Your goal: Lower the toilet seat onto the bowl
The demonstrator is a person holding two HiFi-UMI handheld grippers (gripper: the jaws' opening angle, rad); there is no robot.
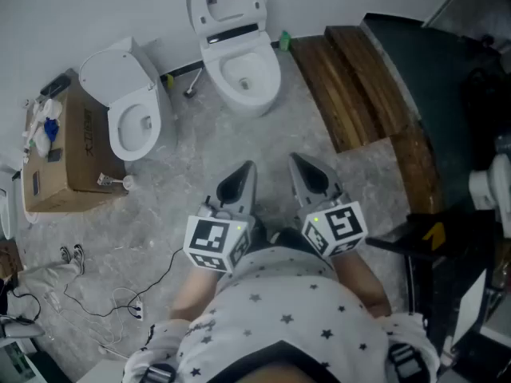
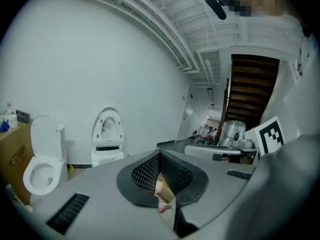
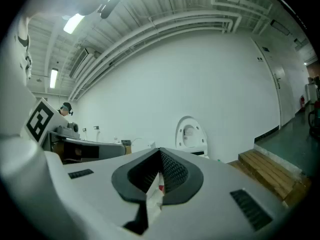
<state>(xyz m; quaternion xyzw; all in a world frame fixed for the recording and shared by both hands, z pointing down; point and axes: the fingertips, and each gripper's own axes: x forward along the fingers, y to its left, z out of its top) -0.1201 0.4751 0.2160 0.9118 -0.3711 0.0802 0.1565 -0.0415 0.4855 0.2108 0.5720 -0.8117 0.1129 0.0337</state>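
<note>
Toilets: two; the toilet with raised seat (image 1: 239, 74) stands straight ahead of both grippers, the second toilet (image 1: 132, 110) ahead and to their left.
Grippers: two; the left gripper (image 1: 249, 167) and the right gripper (image 1: 295, 159), side by side.
Marker cubes: two; left cube (image 1: 214, 242) and right cube (image 1: 339, 226), one on each gripper.
Cardboard box (image 1: 80, 150): one, far to the left of the left gripper.
Wooden steps (image 1: 335, 110): two, ahead and right of the right gripper.
Green bottle (image 1: 284, 40): one, beyond the right gripper.

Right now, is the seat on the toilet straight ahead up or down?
Up. The seat stands raised behind the bowl, whose rim is uncovered. Both gripper views also show it upright.
</note>
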